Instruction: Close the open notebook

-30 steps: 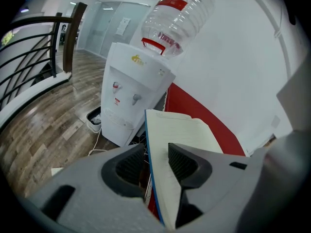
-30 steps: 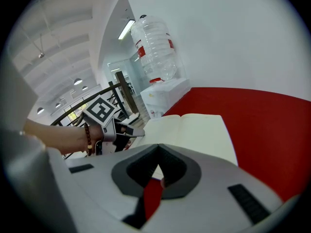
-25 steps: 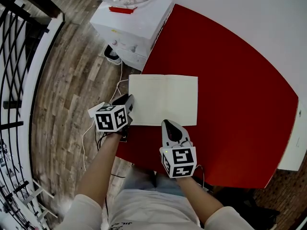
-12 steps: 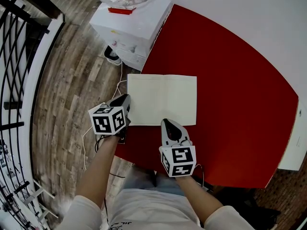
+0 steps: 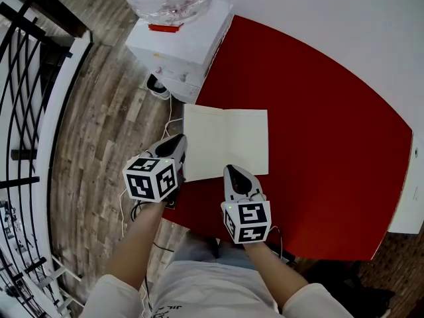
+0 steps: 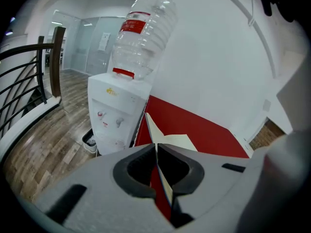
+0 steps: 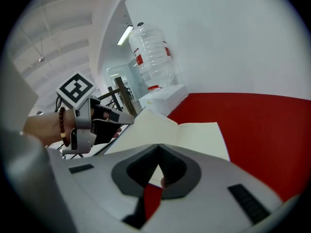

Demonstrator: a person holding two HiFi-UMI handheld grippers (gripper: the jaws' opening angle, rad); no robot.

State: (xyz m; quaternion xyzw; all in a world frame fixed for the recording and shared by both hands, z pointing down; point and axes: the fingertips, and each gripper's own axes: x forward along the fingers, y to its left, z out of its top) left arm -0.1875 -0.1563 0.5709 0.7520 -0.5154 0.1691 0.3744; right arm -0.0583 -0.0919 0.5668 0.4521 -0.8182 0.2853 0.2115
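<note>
At the near edge of the desk my right claw sits with jaws together, empty, beside the open notebook, my left claw has just been closing and now pinches its left half, so keep that pinch and arc it over rightwards; vs earlier, that half has risen off the desk.

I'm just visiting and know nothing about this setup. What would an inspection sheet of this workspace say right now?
Surface: red table, curved edge.
Job's things: notebook, open, its left half raised off the table.
Clutter: nothing seen.
Grippers: left gripper pinches the notebook's left edge, jaws having just been closing; right gripper has jaws together, at the notebook's near edge.
Cables: white cable on the floor beside the table.
Surroundings: water dispenser, wooden floor, black railing.
</note>
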